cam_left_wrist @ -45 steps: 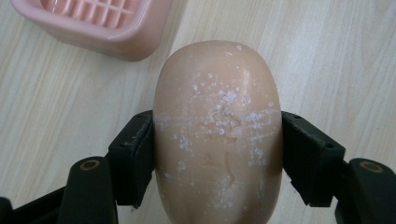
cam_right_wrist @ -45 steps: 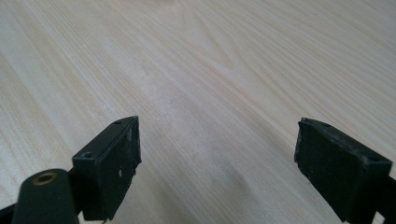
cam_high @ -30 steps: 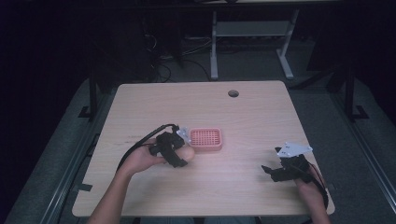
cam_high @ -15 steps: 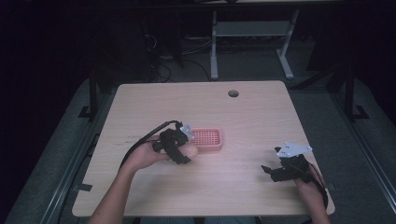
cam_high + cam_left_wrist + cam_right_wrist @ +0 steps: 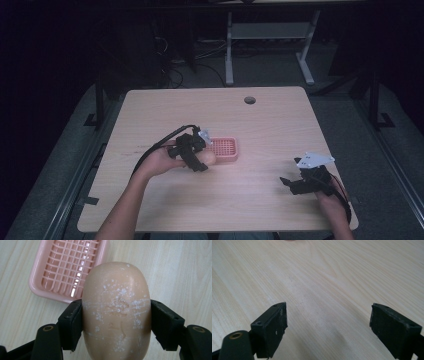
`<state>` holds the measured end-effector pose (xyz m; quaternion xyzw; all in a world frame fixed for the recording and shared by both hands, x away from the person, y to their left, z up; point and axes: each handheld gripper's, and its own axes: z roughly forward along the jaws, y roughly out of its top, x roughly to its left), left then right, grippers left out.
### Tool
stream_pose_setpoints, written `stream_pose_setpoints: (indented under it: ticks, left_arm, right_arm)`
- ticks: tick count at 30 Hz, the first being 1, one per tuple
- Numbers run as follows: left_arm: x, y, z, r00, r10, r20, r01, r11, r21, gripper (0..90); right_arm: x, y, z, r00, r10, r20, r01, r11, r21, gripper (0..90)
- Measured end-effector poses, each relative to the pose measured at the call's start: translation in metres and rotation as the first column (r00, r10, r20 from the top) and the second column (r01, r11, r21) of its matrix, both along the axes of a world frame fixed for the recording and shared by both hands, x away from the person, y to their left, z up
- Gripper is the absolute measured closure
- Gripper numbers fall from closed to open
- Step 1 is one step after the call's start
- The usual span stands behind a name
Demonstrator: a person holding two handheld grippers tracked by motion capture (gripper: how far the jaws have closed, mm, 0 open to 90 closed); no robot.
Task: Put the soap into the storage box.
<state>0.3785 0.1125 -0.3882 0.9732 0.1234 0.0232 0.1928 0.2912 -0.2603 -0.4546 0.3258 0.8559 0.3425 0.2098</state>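
Note:
A tan oval bar of soap (image 5: 116, 312) with white flecks sits clamped between the jaws of my left gripper (image 5: 116, 325), held just above the wooden table. In the high view the left gripper (image 5: 197, 160) and the soap (image 5: 208, 158) hover at the near left edge of a pink slatted soap dish (image 5: 224, 148). The pink dish (image 5: 67, 267) lies beyond the soap, up and to the left in the left gripper view, with nothing in it. My right gripper (image 5: 292, 183) rests low near the table's front right, jaws open over bare wood (image 5: 328, 322).
The light wooden table (image 5: 270, 125) has a round cable hole (image 5: 249, 100) near its far edge. A black cable (image 5: 155, 145) trails from the left gripper toward the table's left side. Dark floor and a desk frame lie beyond the table.
The left gripper with the soap has shifted slightly right and forward, closer to the pink dish. The right gripper has barely moved.

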Motion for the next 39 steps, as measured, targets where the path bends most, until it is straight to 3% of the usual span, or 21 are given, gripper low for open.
stream_pose_setpoints:
  ticks: [17,26,30,39]
  left_arm:
    - [0.018,-0.022,0.004,0.9996,-0.026,-0.014,0.026,0.9996,0.013,31.9]
    - [0.026,-0.031,0.007,0.9994,-0.035,-0.006,0.035,0.9993,0.015,31.9]
    - [0.031,-0.034,0.009,0.9995,-0.031,-0.009,0.031,0.9995,-0.009,31.9]
    - [0.040,-0.043,0.009,0.9995,-0.033,0.001,0.033,0.9995,0.005,31.9]
  right_arm:
    - [-0.001,0.000,0.001,1.0000,0.000,0.005,0.000,1.000,0.002,13.9]
    - [-0.001,-0.001,0.001,1.0000,-0.003,0.005,0.003,1.000,0.008,13.9]
    - [-0.001,-0.001,0.001,1.0000,-0.004,0.007,0.004,1.000,0.009,13.9]
    - [0.000,-0.003,0.002,0.9999,-0.007,0.009,0.006,1.000,0.012,13.9]
